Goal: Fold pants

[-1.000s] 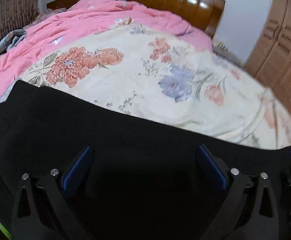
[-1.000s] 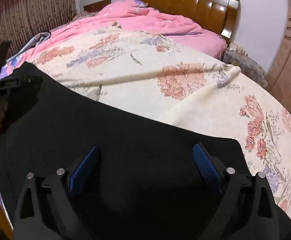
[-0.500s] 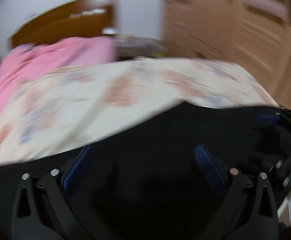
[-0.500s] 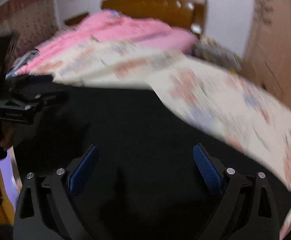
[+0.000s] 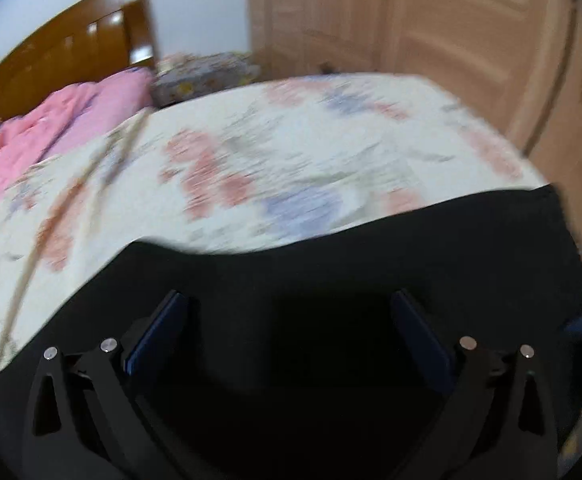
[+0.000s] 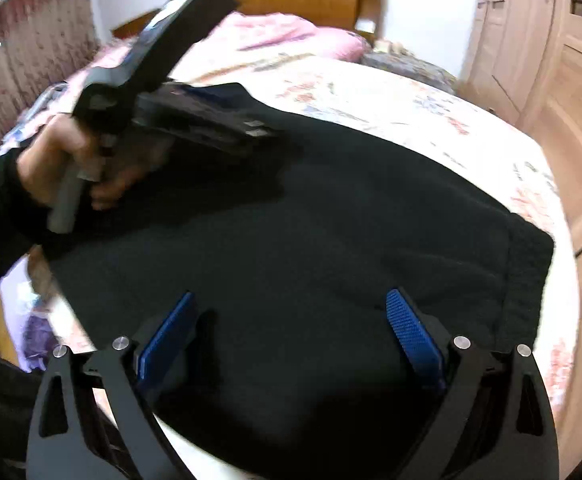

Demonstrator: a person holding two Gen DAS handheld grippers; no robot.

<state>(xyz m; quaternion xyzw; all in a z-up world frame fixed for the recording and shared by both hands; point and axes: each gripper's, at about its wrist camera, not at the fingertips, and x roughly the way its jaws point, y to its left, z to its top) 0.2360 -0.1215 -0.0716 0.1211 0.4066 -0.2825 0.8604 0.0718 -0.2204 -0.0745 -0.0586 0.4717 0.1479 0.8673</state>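
The black pants (image 5: 331, 264) lie flat on the floral blanket and fill the lower half of both views. In the left wrist view my left gripper (image 5: 291, 320) hangs open just over the cloth, with nothing between its blue pads (image 5: 163, 328). The right wrist view shows the pants (image 6: 331, 220) reaching to a ribbed edge (image 6: 531, 272) at the right. My right gripper (image 6: 291, 320) is open above their near part. A hand (image 6: 51, 156) holds the left gripper (image 6: 257, 130) low over the far left part of the pants.
The bed carries a cream floral blanket (image 5: 291, 152) and a pink quilt (image 5: 71, 120) below a wooden headboard (image 5: 71, 52). A wooden wardrobe (image 5: 451, 32) stands close along the bed's right side. A patterned bundle (image 5: 203, 72) sits beside the headboard.
Both views have swung to the right, toward the wardrobe. The left gripper has come in over the far left of the pants in the right wrist view. Both grippers stay open.
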